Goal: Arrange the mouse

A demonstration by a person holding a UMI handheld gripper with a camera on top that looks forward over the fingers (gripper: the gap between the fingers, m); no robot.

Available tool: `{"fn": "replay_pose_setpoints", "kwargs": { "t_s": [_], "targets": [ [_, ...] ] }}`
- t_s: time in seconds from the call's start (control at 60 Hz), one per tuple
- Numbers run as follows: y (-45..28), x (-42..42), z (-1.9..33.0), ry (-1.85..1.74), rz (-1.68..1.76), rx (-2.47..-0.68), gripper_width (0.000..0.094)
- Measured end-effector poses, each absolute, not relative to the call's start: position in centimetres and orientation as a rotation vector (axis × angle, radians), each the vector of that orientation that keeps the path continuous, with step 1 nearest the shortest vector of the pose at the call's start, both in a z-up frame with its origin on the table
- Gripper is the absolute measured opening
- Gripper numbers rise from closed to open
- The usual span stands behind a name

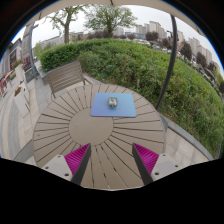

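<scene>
Gripper [110, 158] held level over the round slatted table's [60, 125] near edge, fingers spread apart and empty, mouse [112, 101] on blue mousepad [113, 105] toward the far edge, chair [65, 76] beyond

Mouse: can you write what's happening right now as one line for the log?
mouse: on blue mat | mat: on round slatted table | fingers: open, empty, short of mat | chair: beyond table
</scene>
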State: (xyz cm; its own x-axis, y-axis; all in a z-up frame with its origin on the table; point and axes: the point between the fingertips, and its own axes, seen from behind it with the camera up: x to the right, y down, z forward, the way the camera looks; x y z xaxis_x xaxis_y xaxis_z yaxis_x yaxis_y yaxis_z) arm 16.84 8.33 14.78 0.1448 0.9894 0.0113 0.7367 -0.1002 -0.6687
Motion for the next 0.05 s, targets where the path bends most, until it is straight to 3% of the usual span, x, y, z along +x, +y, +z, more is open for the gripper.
{"fn": "replay_pose_setpoints", "kwargs": {
  "t_s": [0.05],
  "targets": [
    [8.54, 16.55, 15.07, -1.623, 0.624, -1.898, 0.0847]
  ]
}}
